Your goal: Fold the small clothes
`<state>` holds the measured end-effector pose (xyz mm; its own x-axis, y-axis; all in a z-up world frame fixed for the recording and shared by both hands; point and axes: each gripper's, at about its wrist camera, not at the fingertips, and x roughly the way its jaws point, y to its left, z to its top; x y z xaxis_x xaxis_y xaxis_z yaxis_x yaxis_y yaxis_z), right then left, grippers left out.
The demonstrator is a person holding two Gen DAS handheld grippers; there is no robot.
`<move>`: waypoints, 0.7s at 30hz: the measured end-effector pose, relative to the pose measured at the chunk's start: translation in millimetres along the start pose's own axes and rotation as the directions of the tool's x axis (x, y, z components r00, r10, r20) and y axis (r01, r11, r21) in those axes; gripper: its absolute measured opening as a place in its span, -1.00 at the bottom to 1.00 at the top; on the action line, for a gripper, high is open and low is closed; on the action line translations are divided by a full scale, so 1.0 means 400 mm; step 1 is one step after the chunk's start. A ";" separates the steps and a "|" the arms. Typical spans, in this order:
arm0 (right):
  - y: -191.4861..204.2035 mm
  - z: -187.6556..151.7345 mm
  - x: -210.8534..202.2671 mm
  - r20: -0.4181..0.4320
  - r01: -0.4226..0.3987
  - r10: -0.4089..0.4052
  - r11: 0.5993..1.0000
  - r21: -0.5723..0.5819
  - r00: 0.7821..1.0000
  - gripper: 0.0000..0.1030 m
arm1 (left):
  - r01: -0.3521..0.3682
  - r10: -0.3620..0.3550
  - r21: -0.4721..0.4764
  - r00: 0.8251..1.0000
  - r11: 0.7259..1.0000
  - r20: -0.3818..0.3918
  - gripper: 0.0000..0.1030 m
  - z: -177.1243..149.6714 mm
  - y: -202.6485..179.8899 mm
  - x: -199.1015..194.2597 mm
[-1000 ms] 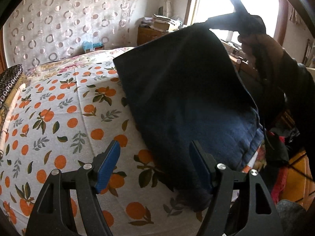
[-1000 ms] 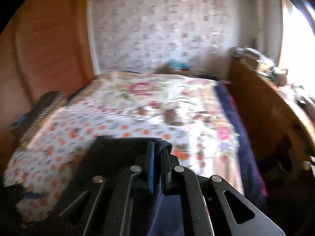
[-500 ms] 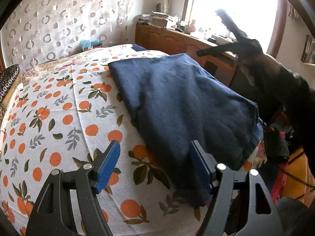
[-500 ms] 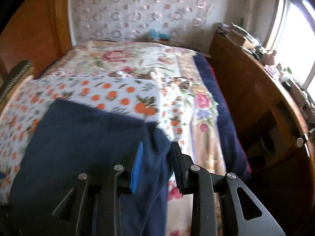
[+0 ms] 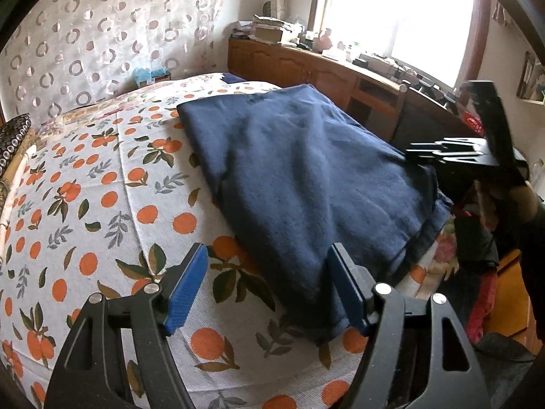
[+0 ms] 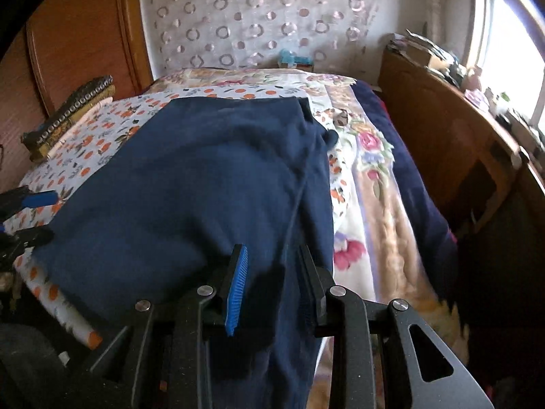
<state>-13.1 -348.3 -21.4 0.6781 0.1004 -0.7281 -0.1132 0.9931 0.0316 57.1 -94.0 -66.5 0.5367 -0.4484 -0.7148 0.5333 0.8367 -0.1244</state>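
A soft, fuzzy navy garment (image 5: 306,177) lies folded in a rough rectangle on the orange-printed bedspread (image 5: 102,204), its near right edge draping off the bed. The left gripper (image 5: 269,289) stands wide beside its near corner. The right gripper (image 6: 272,279), whose jaws have just been opening, stands narrowly apart with cloth loose between them; the hanging end is cut off below.

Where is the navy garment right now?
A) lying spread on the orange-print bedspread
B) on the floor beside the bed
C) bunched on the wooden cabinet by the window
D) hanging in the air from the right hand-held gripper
A: the navy garment lies flat across the orange-print bedspread, with the left hand-held gripper open at its near corner and the right hand-held gripper open around its edge, pads not pressing.
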 end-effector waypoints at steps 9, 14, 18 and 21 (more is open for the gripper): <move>0.032 -0.058 -0.050 -0.021 -0.029 0.030 0.999 0.016 0.999 -0.42 | -0.001 0.001 0.010 1.000 1.000 -0.021 0.42 -0.003 -0.015 0.019; 0.023 -0.065 -0.042 -0.043 -0.061 0.063 0.997 0.040 0.997 -0.42 | 0.001 0.000 0.011 1.000 1.000 -0.030 0.42 -0.007 -0.019 0.026; 0.029 -0.056 -0.044 -0.040 -0.098 0.099 0.995 0.029 0.994 -0.61 | 0.003 -0.003 0.012 0.999 1.000 -0.040 0.42 -0.009 -0.021 0.032; 0.034 -0.058 -0.061 -0.023 -0.099 0.099 0.995 -0.002 0.995 -0.91 | 0.010 -0.010 0.005 0.999 1.000 -0.046 0.42 -0.010 -0.021 0.033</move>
<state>-47.9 -338.7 -19.0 0.6468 0.1965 -0.7369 -0.1808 0.9782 0.1022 57.1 -105.7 -77.6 0.5008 -0.4418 -0.7443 0.5423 0.8304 -0.1280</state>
